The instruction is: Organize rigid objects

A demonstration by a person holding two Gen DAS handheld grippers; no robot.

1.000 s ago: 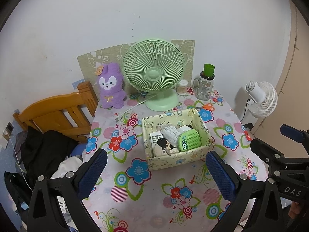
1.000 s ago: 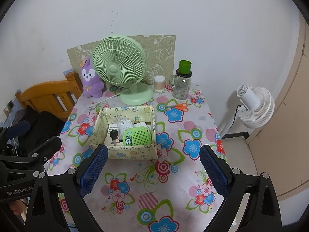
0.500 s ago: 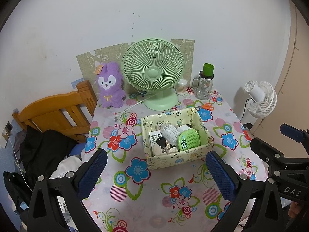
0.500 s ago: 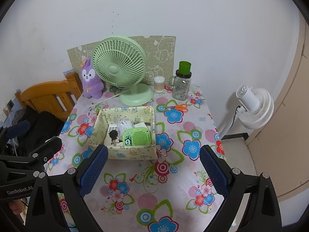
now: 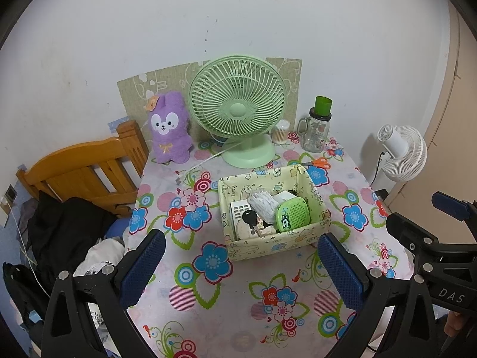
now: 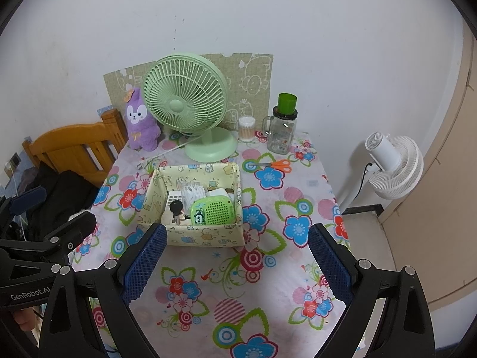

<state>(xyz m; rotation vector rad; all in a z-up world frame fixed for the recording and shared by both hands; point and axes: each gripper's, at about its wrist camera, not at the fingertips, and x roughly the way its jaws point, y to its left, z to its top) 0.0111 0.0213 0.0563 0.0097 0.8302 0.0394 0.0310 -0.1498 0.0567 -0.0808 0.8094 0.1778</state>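
A pale yellow fabric box [image 5: 268, 246] [image 6: 202, 237] stands mid-table on the floral tablecloth. Inside lie a green speaker-like gadget [image 5: 292, 216] [image 6: 213, 210], a white remote [image 5: 239, 210], a black key [image 5: 249, 218] [image 6: 176, 208] and a white mesh bundle [image 5: 263, 205]. Orange scissors [image 5: 317, 162] [image 6: 275, 164] lie behind the box on the right. My left gripper [image 5: 241, 271] is open and empty, held above the table's near side. My right gripper [image 6: 237, 262] is open and empty, in front of the box. Each gripper shows in the other's view.
A green desk fan [image 5: 238, 110] [image 6: 187, 104], a purple plush [image 5: 170, 128], a glass jar with green lid [image 5: 317, 128] [image 6: 283, 125] and a cotton-swab tub [image 6: 246, 128] line the back. A wooden chair [image 5: 83, 173] stands left, a white floor fan [image 6: 390, 164] right.
Both views have shifted only slightly; the box and the back objects sit a touch differently in frame. Both grippers stay open and empty.
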